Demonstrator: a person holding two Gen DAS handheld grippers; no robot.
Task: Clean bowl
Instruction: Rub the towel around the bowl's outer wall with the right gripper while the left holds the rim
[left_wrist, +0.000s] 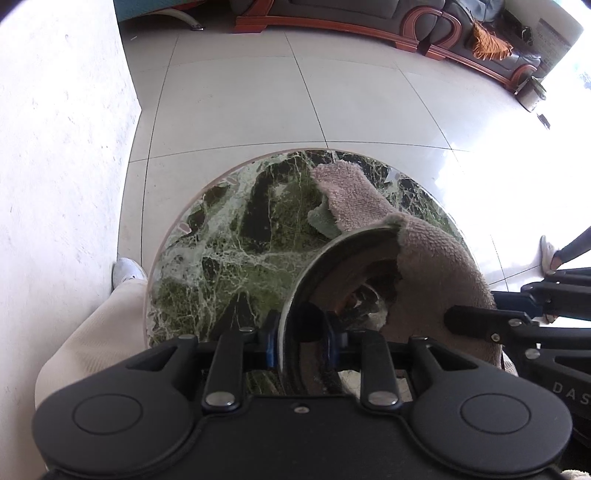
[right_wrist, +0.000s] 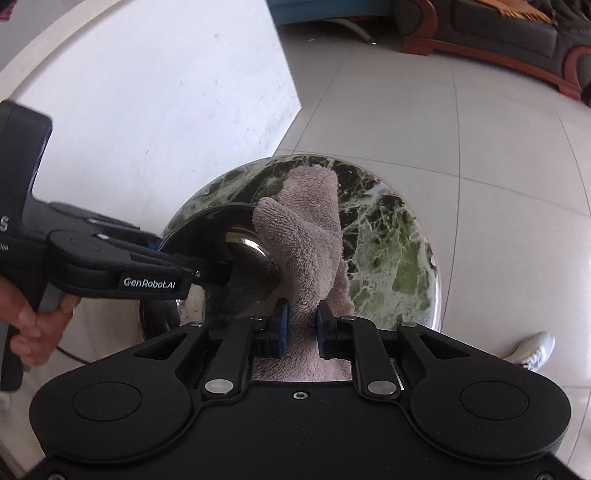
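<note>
Steel bowl (left_wrist: 332, 280) rim pinched in left tongs (left_wrist: 301, 341), pinkish cloth (right_wrist: 306, 243) in right tongs (right_wrist: 301, 325) against it.

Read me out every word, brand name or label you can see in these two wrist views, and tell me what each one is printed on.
"GenRobot.AI": white lettering on the side of the left gripper, seen in the right wrist view.
"DAS": cut-off white letters on the body of the right gripper, at the right edge of the left wrist view.
A lone "S" and small print beneath it on the left gripper's body, far left of the right wrist view: cut off, unreadable.
Bowl, towel and table: no text.
</note>
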